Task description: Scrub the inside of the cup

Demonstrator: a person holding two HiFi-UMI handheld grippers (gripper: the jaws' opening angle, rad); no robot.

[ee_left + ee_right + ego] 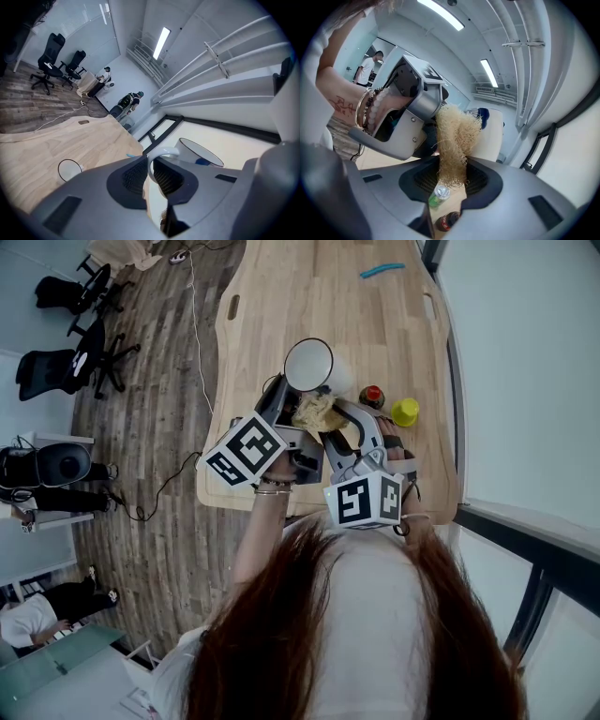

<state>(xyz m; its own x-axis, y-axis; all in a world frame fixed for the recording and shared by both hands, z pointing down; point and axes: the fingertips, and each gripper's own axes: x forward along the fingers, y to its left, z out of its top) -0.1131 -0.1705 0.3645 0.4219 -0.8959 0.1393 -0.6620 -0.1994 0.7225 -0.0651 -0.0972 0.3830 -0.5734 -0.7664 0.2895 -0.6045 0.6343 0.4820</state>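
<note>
A white cup (309,365) with a dark rim is held above the wooden table (281,296), its mouth facing up toward the head camera. My left gripper (284,401) is shut on the cup's handle (161,153), and the cup's body (201,157) rises beyond the jaws. My right gripper (343,425) is shut on a pale straw-coloured loofah scrubber (317,412). The scrubber (453,136) sticks out of the jaws, its tip beside the cup (490,136) and outside the mouth. Whether it touches the cup is unclear.
A red-capped dark bottle (372,395) and a yellow-green bottle (405,412) stand on the table right of the cup. A blue item (382,270) lies far back. A small round white dish (69,169) sits on the table. Office chairs (75,367) stand left.
</note>
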